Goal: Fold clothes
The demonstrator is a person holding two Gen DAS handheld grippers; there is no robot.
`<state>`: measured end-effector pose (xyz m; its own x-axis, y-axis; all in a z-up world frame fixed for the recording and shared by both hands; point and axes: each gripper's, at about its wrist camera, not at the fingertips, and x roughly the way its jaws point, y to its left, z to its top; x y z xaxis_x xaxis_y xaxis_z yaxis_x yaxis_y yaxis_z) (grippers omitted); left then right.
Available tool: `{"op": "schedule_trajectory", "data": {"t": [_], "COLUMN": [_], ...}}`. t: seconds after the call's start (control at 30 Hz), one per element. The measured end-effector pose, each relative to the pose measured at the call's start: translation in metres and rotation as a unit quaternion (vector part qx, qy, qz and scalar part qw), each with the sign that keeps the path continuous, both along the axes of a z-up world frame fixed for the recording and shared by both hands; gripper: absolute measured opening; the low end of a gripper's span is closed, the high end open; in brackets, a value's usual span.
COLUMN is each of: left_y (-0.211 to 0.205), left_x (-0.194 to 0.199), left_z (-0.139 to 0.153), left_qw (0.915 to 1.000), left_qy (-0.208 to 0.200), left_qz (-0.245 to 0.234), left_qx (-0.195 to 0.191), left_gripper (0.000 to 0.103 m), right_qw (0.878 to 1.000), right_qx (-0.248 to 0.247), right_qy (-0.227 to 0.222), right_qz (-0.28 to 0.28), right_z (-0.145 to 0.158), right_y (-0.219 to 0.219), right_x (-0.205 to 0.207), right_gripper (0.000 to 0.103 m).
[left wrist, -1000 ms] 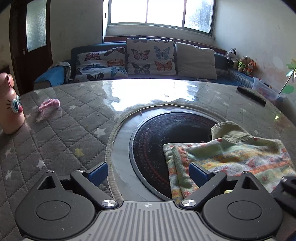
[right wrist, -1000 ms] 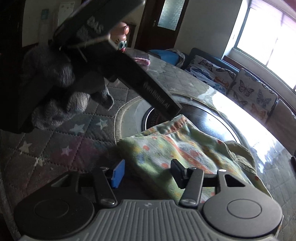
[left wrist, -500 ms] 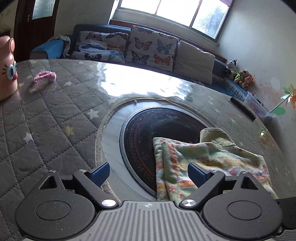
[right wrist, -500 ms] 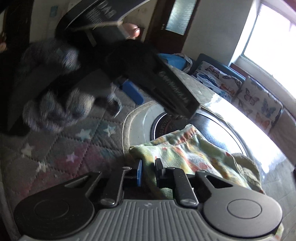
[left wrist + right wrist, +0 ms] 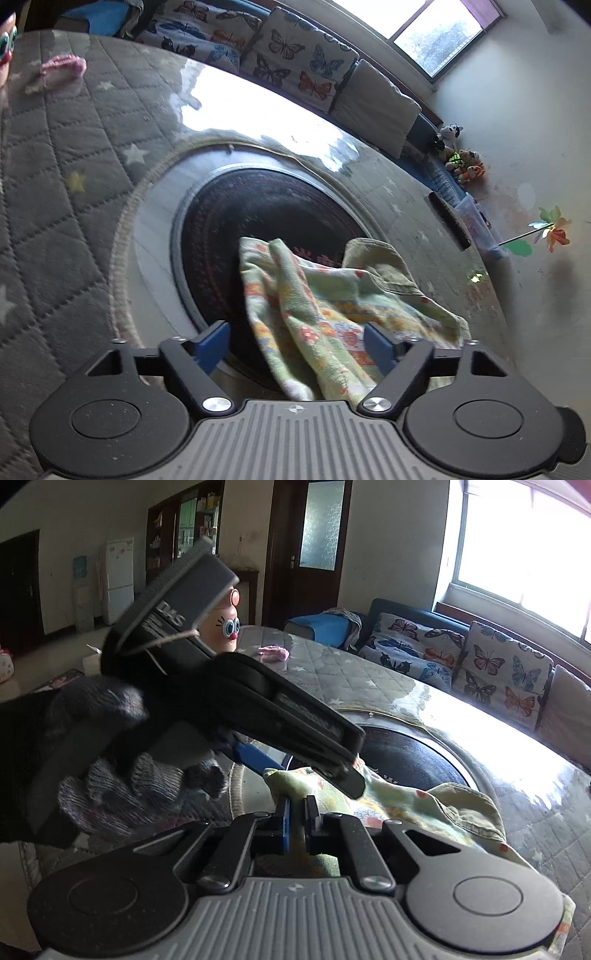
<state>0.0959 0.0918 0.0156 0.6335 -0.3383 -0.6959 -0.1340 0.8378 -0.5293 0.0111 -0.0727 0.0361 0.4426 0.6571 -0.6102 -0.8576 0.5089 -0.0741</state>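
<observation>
A green patterned garment (image 5: 332,302) lies partly folded over the black round centre of the table (image 5: 258,206). My left gripper (image 5: 297,341) is open, its blue pads on either side of the garment's near folded edge. In the right wrist view my right gripper (image 5: 296,821) is shut on the garment (image 5: 424,805) at its near corner and holds it raised. The left gripper's body and a gloved hand (image 5: 122,746) cross that view just above the cloth.
The round table has a grey quilted star cover (image 5: 66,155). A pink cartoon bottle (image 5: 227,627) and a small pink item (image 5: 61,68) sit at its far side. A black remote (image 5: 448,221) lies near the right edge. A sofa with butterfly cushions (image 5: 295,55) stands behind.
My right gripper closed on the garment's near corner and lifted it. My left gripper moved in over the cloth's near edge, still open.
</observation>
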Motion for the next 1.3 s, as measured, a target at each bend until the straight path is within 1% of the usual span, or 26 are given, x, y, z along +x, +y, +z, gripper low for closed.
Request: {"op": "schedule_trajectory", "data": {"t": [0.03, 0.1, 0.13, 0.17, 0.2, 0.23, 0.3, 0.33, 0.43, 0.47, 0.5, 0.53, 0.6, 0.7, 0.77, 0.9, 1.0, 1.07, 1.1, 1.13, 1.2, 1.3], "left_y": [0.0, -0.001, -0.002, -0.002, -0.003, -0.003, -0.004, -0.004, -0.005, -0.005, -0.005, -0.005, -0.006, -0.009, -0.01, -0.012, -0.013, -0.014, -0.016, -0.017, -0.019, -0.022], "left_x": [0.0, 0.001, 0.002, 0.002, 0.002, 0.003, 0.004, 0.004, 0.005, 0.005, 0.005, 0.005, 0.005, 0.005, 0.005, 0.006, 0.006, 0.007, 0.007, 0.007, 0.007, 0.008], "left_z": [-0.001, -0.004, -0.005, -0.007, -0.008, -0.01, -0.012, -0.014, -0.015, -0.015, -0.015, -0.015, -0.014, -0.014, -0.013, -0.013, -0.012, -0.011, -0.011, -0.01, -0.008, -0.005], "left_qw": [1.0, 1.0, 0.9999, 0.9999, 0.9998, 0.9998, 0.9996, 0.9996, 0.9995, 0.9995, 0.9995, 0.9995, 0.9996, 0.9997, 0.9997, 0.9997, 0.9996, 0.9996, 0.9995, 0.9995, 0.9993, 0.999], "left_qy": [0.002, 0.006, 0.008, 0.01, 0.013, 0.015, 0.019, 0.021, 0.023, 0.023, 0.023, 0.023, 0.023, 0.023, 0.022, 0.023, 0.023, 0.024, 0.022, 0.021, 0.018, 0.014], "left_qz": [0.0, 0.001, 0.002, 0.002, 0.002, 0.003, 0.004, 0.004, 0.004, 0.004, 0.005, 0.005, 0.007, 0.009, 0.01, 0.011, 0.011, 0.011, 0.011, 0.01, 0.01, 0.009], "left_qx": [-0.002, -0.006, -0.008, -0.01, -0.012, -0.015, -0.019, -0.021, -0.021, -0.02, -0.019, -0.019, -0.016, -0.009, -0.005, 0.003, 0.009, 0.014, 0.018, 0.022, 0.03, 0.042], "left_gripper": [0.068, 0.049, 0.043, 0.032, 0.026, 0.025, 0.019, 0.018, 0.018, 0.018, 0.018, 0.018, 0.018, 0.018, 0.018, 0.018, 0.018, 0.018, 0.018, 0.018, 0.018, 0.018], "right_qw": [1.0, 1.0, 1.0, 1.0, 1.0, 1.0, 0.999, 0.999, 0.998, 0.997, 0.996, 0.995, 0.991, 0.981, 0.974, 0.962, 0.953, 0.949, 0.946, 0.943, 0.939, 0.934], "right_qx": [0.002, 0.006, 0.007, 0.009, 0.011, 0.015, 0.023, 0.027, 0.038, 0.039, 0.039, 0.037, 0.029, 0.022, 0.022, 0.012, 0.001, 0.007, 0.011, 0.016, 0.023, 0.047], "right_qy": [0.002, 0.005, 0.007, 0.009, 0.013, 0.02, 0.029, 0.032, 0.039, 0.042, 0.043, 0.041, 0.032, 0.03, 0.033, 0.044, 0.033, 0.036, 0.037, 0.038, 0.041, 0.07], "right_qz": [0.002, 0.005, 0.007, 0.008, 0.008, 0.009, 0.005, -0.003, -0.033, -0.048, -0.064, -0.084, -0.126, -0.19, -0.222, -0.268, -0.3, -0.314, -0.323, -0.331, -0.339, -0.347], "right_z": [0.0, 0.0, 0.0, -0.001, -0.001, -0.001, -0.001, 0.0, 0.0, -0.001, -0.002, -0.002, -0.004, -0.012, -0.018, -0.036, -0.047, -0.05, -0.051, -0.051, -0.051, -0.053], "right_y": [-0.002, -0.006, -0.008, -0.01, -0.012, -0.015, -0.022, -0.028, -0.051, -0.059, -0.067, -0.075, -0.09, -0.116, -0.129, -0.153, -0.165, -0.174, -0.179, -0.183, -0.189, -0.195], "right_x": [-0.001, -0.002, -0.002, -0.002, -0.002, -0.002, 0.0, 0.0, 0.006, 0.011, 0.016, 0.024, 0.039, 0.061, 0.08, 0.112, 0.125, 0.131, 0.135, 0.138, 0.142, 0.152], "right_gripper": [0.006, 0.006, 0.006, 0.006, 0.007, 0.008, 0.013, 0.016, 0.019, 0.02, 0.024, 0.027, 0.027, 0.027, 0.027, 0.027, 0.028, 0.039, 0.048, 0.052, 0.053, 0.054]}}
